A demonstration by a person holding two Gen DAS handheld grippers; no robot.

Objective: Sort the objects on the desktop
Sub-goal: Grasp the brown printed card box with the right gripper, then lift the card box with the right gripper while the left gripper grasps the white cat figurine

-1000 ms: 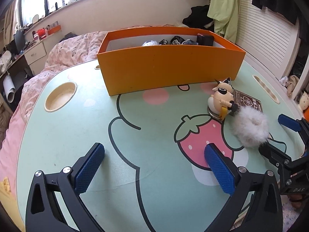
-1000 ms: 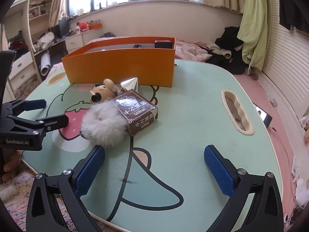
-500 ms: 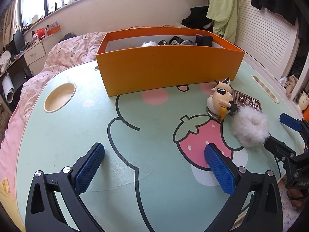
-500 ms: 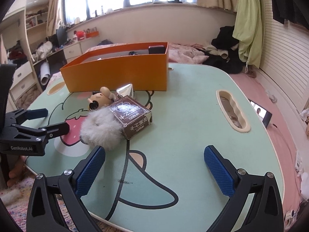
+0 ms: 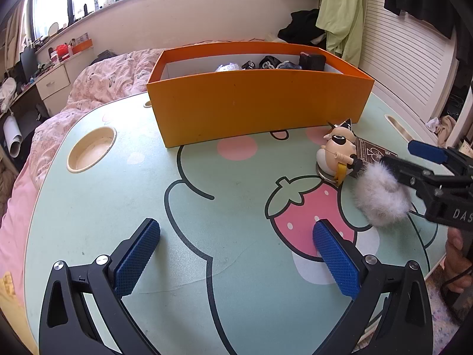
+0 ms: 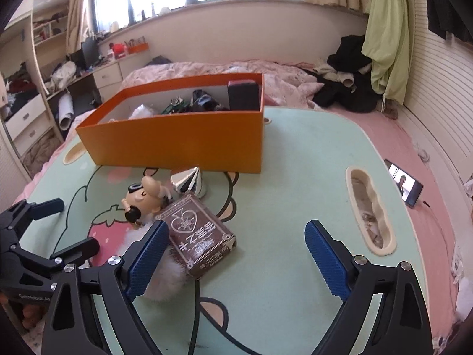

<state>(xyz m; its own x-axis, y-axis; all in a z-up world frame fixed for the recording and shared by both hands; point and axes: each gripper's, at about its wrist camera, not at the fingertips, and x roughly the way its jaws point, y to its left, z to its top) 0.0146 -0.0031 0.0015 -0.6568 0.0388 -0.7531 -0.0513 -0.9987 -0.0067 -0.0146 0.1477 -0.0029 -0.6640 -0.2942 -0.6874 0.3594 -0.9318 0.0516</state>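
An orange box with several items inside stands at the back of the mint table. In front of it sit a cartoon figurine, a silver cone, a brown card box and a white fluffy pom. My right gripper is closing. The card box lies between its jaws by the left finger, which covers part of the pom; the pads do not press on it. My left gripper is open over the strawberry print, holding nothing.
A round cup hole is sunk in the table's left side and a long slot in its right side. A phone lies on the pink bedding beyond the right edge. A bed, desk and hanging clothes surround the table.
My right gripper has moved forward over the pom and card box, and its jaws have narrowed a little. The left gripper has stayed put.
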